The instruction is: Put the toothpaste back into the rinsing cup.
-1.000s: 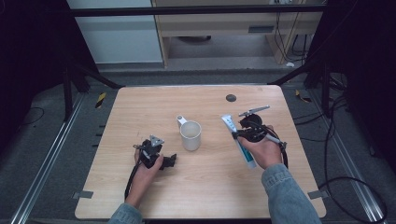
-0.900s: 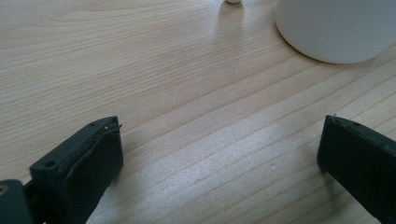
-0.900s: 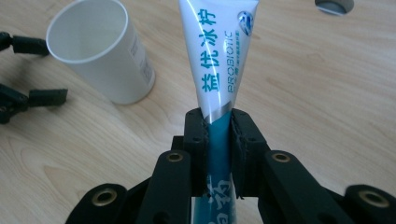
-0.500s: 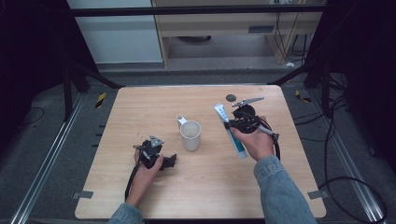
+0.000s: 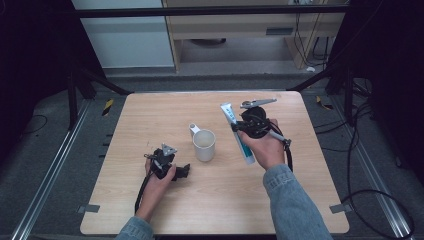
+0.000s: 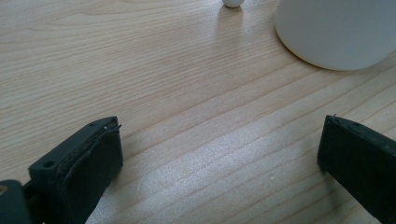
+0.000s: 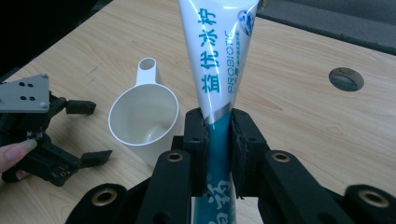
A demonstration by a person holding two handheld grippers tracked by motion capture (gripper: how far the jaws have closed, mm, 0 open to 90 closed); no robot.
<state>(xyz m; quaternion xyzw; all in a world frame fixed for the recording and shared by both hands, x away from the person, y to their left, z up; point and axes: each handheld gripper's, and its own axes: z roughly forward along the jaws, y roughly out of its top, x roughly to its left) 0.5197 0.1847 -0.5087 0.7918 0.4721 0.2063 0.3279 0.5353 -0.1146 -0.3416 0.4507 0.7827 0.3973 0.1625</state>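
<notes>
A white and teal toothpaste tube point(image 5: 229, 114) is off the table, and my right gripper point(image 5: 239, 129) is shut on it near its middle. In the right gripper view the tube point(image 7: 217, 60) rises between the black pads point(image 7: 196, 135), printed end up. A white cup point(image 5: 204, 144) with a handle stands upright and empty at the table's middle, left of the tube. My left gripper point(image 5: 185, 171) rests on the wood near the cup's front left, open, pointing toward the cup. The left gripper view has bare wood between the wide jaws and the cup's base point(image 6: 336, 32) ahead.
The light wooden table point(image 5: 300, 200) has a dark round hole point(image 7: 346, 78) near its far edge, behind the right gripper. Black cables trail from both grippers toward the front edge. Grey floor and metal rails surround the table.
The right gripper has lifted the toothpaste tube and carried it farther back and slightly left, toward the cup. The left gripper and cup have stayed put.
</notes>
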